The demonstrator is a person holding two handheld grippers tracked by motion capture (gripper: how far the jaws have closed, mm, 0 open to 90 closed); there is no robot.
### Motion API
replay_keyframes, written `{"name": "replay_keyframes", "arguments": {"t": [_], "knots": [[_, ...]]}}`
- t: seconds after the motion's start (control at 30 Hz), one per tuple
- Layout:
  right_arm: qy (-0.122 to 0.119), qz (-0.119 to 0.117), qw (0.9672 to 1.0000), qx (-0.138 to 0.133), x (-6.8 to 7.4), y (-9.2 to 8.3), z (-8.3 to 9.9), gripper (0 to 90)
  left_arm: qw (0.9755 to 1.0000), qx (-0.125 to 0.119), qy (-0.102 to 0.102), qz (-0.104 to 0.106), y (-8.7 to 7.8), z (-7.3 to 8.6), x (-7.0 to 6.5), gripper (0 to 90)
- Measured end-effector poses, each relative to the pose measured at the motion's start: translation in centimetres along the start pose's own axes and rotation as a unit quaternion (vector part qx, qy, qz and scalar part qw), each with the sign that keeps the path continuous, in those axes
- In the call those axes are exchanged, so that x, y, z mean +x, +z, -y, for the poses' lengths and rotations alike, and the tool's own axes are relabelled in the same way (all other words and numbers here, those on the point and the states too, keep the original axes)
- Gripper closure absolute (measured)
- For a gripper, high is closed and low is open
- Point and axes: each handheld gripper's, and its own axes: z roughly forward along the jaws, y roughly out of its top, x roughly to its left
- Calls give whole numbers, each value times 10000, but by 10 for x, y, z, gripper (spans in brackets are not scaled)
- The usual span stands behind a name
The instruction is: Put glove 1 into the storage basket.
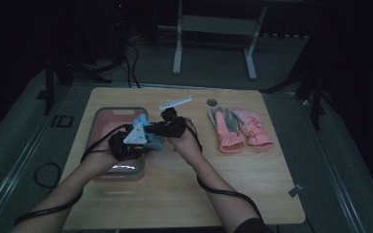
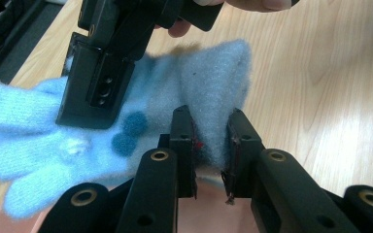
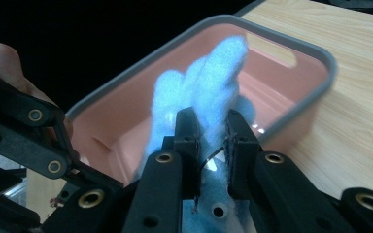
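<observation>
Both grippers clamped one light blue glove above the pink tub.

The left gripper (image 2: 211,141) pinched the glove (image 2: 126,116) at its cuff, and the right gripper (image 3: 208,141) pinched it nearer the fingers, both sets of jaws nearly closed on the fleece. The pink tub (image 3: 291,73) sat just beyond and below the right gripper on the worktop (image 1: 184,189); dim light hid whether anything lay inside it. A pink pair of gloves (image 1: 240,128) lay well to the right of both grippers.

Pink bin (image 1: 99,116) walls left; bare table (image 1: 184,194) near side.
</observation>
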Motion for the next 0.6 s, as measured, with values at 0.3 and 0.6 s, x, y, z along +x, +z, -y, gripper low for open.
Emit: {"name": "replay_keyframes", "arguments": {"t": [0.3,0.6], "knots": [[-23,-239,9997,94,16,38,-13,792,9996,244,-157,-61,-18,31,10,776],[-8,-452,9987,235,28,77,-18,792,9988,386,-297,58,-30,64,20,776]]}}
